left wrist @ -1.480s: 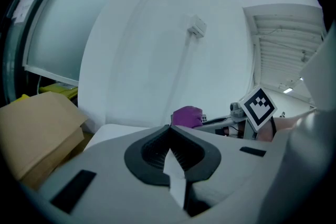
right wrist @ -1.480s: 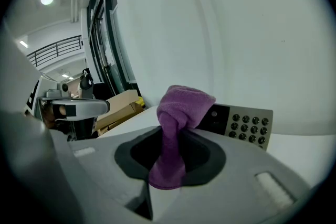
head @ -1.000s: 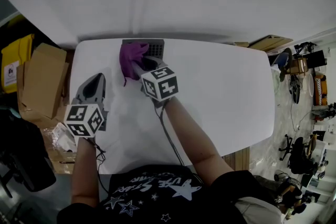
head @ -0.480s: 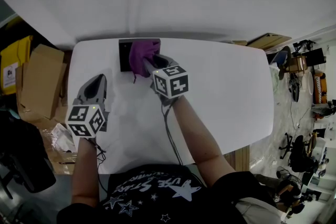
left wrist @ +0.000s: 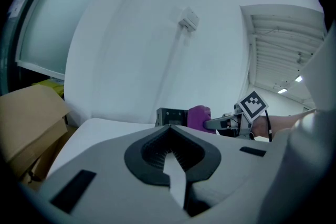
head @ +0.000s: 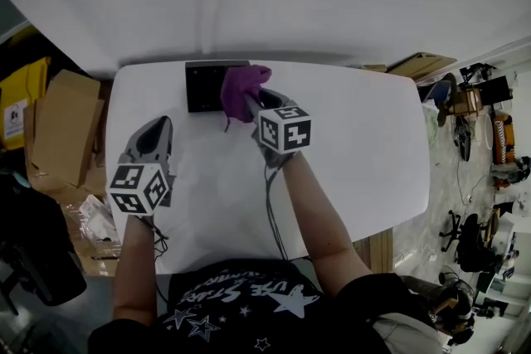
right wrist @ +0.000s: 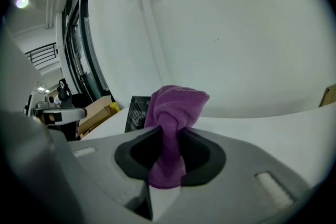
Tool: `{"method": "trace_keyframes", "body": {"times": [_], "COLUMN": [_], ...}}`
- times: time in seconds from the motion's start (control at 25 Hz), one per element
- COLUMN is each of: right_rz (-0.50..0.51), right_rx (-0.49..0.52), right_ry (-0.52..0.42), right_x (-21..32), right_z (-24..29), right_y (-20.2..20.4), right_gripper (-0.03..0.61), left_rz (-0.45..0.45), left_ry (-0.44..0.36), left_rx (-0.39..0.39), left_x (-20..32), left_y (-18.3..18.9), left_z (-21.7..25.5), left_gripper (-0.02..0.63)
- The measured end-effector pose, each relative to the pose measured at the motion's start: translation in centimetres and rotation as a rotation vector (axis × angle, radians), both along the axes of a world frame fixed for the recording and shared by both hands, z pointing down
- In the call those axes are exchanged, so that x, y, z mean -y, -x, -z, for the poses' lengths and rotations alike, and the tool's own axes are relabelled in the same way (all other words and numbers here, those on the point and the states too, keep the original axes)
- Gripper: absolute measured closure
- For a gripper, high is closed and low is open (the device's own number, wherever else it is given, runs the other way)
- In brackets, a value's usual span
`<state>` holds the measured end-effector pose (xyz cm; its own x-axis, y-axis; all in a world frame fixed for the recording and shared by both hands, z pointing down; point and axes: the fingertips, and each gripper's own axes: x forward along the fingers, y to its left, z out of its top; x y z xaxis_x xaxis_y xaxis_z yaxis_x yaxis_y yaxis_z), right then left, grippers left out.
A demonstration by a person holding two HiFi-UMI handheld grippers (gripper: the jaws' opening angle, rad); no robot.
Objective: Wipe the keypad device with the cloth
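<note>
Over at the far side of the white worktop (head: 357,145) now, with the right gripper (head: 251,102) clamped shut on the purple cloth (head: 241,85). Pinched by a twisted neck between the jaws, leaving a fat bunched wad out front. Looks deliberate: a soft pad to rub with, and no hard gripper parts on the device. Pressed against the right end of the dark keypad device (head: 204,85), or hanging just over it; hard to say which from up here. Sitting near the back edge of the worktop, that device, with the left part of its face bare. Probably mid-stroke in the wipe, judging by that overlap.

Down at the near left, the left gripper (head: 154,131): jaws closed together, nothing between them, held well apart from the device. Parked out of the stroke path, by the look of it, though pointed toward the keypad and so handy for steadying it. Worth watching: nothing pinning the device, so liable to slide under a sideways push.
</note>
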<state>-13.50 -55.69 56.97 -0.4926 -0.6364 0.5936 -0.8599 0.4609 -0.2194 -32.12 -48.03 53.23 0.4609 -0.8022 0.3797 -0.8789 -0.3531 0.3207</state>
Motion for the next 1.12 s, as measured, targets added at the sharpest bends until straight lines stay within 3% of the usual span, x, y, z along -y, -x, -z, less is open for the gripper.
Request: {"method": "trace_keyframes", "body": {"times": [0.4, 1.12], "right_rz": [-0.029, 0.114], "right_rx": [0.002, 0.069], "right_ry": [-0.028, -0.112], "right_x": [-1.8, -12.3], "right_z": [2.4, 8.6], "right_y": [-1.5, -2.9], "right_gripper": [0.486, 0.486], "left_rz": [0.011, 0.075], "left_ry": [-0.026, -0.107], "left_rx": [-0.001, 0.031], "left_x": [-1.7, -11.4], "left_y": [-0.2, -4.8], "left_z": [2.0, 7.5], "left_gripper": [0.607, 0.607]}}
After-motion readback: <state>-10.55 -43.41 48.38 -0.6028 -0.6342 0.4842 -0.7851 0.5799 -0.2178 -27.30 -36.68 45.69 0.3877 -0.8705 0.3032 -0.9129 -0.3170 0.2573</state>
